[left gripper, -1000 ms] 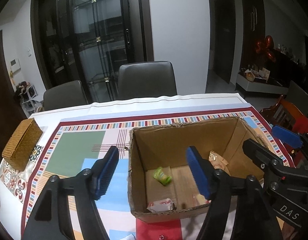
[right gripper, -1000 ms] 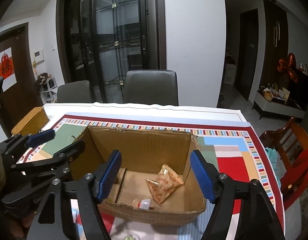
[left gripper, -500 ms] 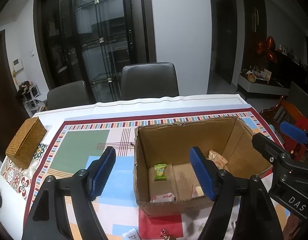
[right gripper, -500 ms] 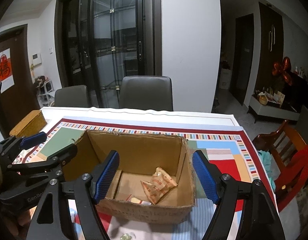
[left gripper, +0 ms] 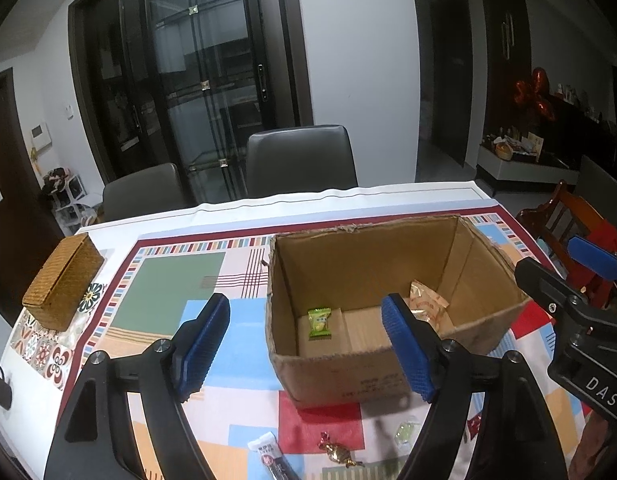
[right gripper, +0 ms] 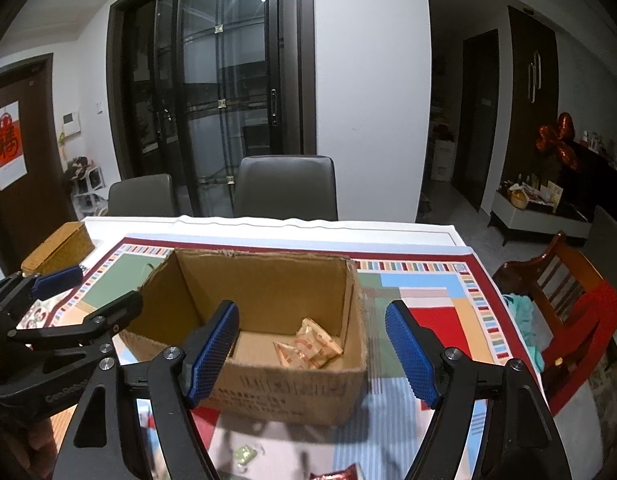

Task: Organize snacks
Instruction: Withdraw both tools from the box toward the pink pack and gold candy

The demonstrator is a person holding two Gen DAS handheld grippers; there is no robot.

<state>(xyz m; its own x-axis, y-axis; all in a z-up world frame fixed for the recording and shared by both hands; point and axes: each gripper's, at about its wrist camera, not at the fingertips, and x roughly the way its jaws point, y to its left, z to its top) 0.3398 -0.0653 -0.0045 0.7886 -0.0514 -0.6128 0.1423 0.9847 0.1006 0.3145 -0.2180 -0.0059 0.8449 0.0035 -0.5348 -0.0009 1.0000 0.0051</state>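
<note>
box: open cardboard box [left gripper: 372, 376] sitting on the patterned tablecloth [left gripper: 168, 284], roughly mid-table, top flaps gone so you can see straight in

inside the box: a little green candy packet [left gripper: 319, 323] on the floor of the box toward its left side, plus a couple of orange-and-cream snack packs [right gripper: 310, 347] piled against the right wall, touching each other

still out on the table: near edge, in front of the box, there's a gold-wrapped candy [left gripper: 337, 453], a white stick packet [left gripper: 268, 456] just left of it, and a pale green clear-wrapped candy [left gripper: 404, 434] to its right. Right camera also catches a red wrapper [right gripper: 336, 474] at the very bottom of the frame, mostly cut off

left gripper: left gripper [left gripper: 306, 348] is hanging in front of the box's near left corner, blue pads spread wide, nothing between them, not touching anything

right gripper: right gripper [right gripper: 312, 354] same deal, jaws wide and empty, lined up with the box's near right side, above the table

side note: both grippers show up in each other's camera, so they're close side by side

other stuff: woven brown box [left gripper: 62, 280] over at the far left edge of the table, well apart from the snacks; two grey chairs [left gripper: 300, 160] tucked in on the far side; a wooden chair [right gripper: 564, 300] with something red on it off to the right
</note>
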